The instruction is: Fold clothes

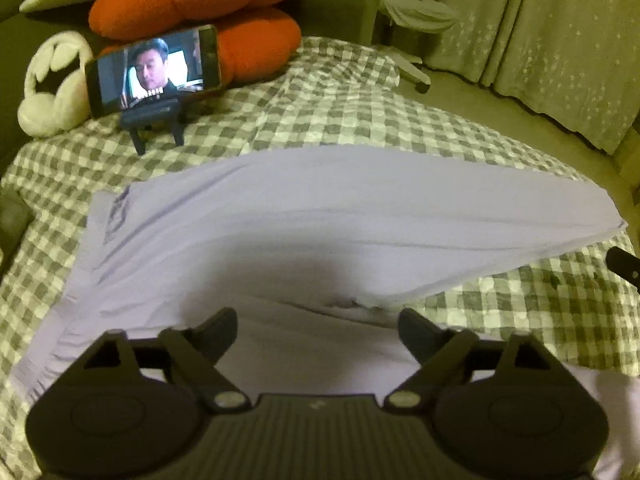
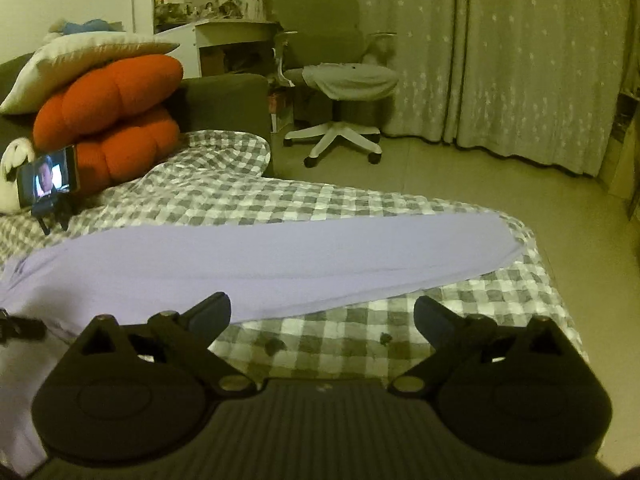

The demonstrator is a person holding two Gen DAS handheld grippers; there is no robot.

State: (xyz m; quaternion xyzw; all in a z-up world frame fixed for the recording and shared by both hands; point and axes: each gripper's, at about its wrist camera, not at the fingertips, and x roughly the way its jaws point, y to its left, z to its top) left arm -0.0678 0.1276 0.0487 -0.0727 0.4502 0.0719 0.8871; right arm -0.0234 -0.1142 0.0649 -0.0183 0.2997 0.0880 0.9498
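Observation:
Pale lilac trousers lie spread across the checked bedsheet, one leg running out to the right toward a hem. My left gripper hovers open just above the crotch area of the garment, nothing between its fingers. In the right wrist view the same trousers stretch from left to the bed's right side. My right gripper is open over bare checked sheet, just in front of the leg's near edge. The tip of the right gripper peeks in at the left view's right edge.
A phone on a small stand plays video at the back left, beside orange cushions and a white plush. The bed's right edge drops to the floor. An office chair and curtains stand beyond.

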